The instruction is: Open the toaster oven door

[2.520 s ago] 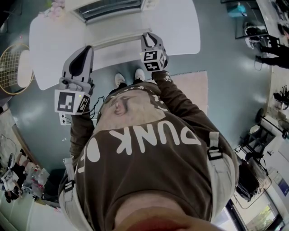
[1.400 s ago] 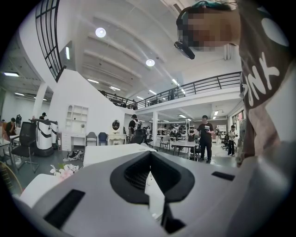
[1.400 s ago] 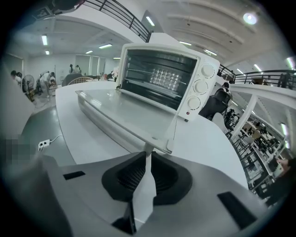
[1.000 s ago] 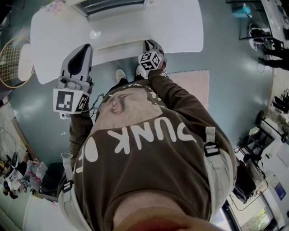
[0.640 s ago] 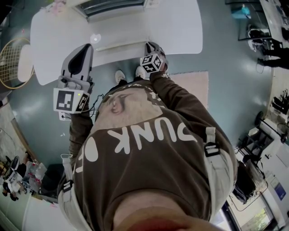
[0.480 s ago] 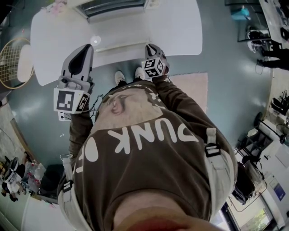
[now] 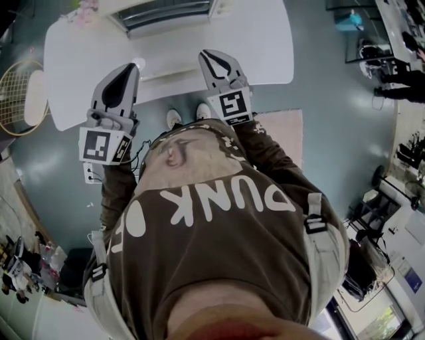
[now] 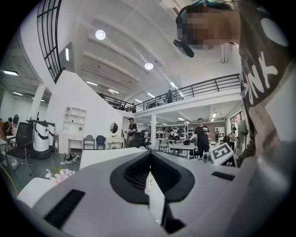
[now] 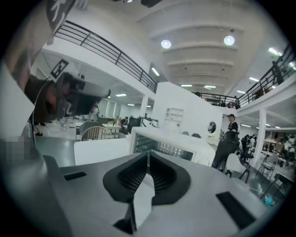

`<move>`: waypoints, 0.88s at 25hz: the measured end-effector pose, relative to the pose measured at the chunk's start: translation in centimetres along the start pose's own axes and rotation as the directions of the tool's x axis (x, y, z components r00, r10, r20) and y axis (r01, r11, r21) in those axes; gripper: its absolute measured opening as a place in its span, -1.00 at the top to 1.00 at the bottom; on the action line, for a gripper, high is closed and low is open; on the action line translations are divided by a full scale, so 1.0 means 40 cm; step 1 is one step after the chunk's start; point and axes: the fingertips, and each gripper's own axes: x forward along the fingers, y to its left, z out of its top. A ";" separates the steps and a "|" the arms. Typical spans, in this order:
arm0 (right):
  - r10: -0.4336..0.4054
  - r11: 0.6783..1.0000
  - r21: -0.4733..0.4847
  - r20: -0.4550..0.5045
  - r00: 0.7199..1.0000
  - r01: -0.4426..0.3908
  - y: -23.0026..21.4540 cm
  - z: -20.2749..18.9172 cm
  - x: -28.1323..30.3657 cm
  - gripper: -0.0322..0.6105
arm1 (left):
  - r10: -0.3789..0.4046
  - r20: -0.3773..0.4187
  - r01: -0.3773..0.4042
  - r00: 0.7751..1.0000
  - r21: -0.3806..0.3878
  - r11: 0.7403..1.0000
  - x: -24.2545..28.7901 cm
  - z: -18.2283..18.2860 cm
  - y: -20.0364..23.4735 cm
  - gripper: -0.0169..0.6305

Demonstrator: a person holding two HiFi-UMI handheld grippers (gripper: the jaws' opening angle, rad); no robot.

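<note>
Empty jaws over the table's (image 7: 265,40) near edge.
Left gripper (image 7: 129,68) clenched; right gripper (image 7: 207,56) jaws just closing on nothing. Toaster oven (image 7: 166,12) cut off at far edge, its door indistinct.

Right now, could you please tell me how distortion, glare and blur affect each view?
Head view: fisheye curves the white table, and the toaster oven is nearly washed out. Left gripper view: dark circular vignette, ceiling lamp flaring. Right gripper view: toaster oven fairly sharp, left side smeared.

White toaster oven (image 7: 166,13) on table (image 7: 265,40); door (image 7: 174,65) folded down.
</note>
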 end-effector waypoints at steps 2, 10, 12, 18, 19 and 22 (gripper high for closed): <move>0.026 1.000 -0.019 0.074 0.997 -0.024 0.005 0.082 -0.013 0.81 | -0.005 0.009 0.005 1.000 0.007 1.000 0.002 0.007 0.000 0.94; 0.084 0.995 -0.072 0.234 0.969 -0.069 0.021 0.286 -0.068 0.87 | -0.018 0.036 0.017 0.999 0.031 0.999 0.006 0.030 0.001 0.94; 0.095 0.994 -0.069 0.245 0.965 -0.080 0.022 0.301 -0.071 0.87 | -0.022 0.040 0.021 0.999 0.033 0.999 0.007 0.034 -0.001 0.94; 0.115 0.993 -0.057 0.215 0.970 -0.105 0.029 0.282 -0.055 0.88 | -0.033 0.042 0.031 0.999 0.038 0.999 0.006 0.032 -0.006 0.94; 0.117 0.993 -0.055 0.214 0.970 -0.108 0.030 0.282 -0.054 0.88 | -0.034 0.042 0.032 0.999 0.039 0.999 0.005 0.033 -0.006 0.94; 0.119 0.993 -0.053 0.226 0.967 -0.110 0.031 0.291 -0.056 0.88 | -0.034 0.041 0.032 0.999 0.041 0.999 0.002 0.035 -0.008 0.94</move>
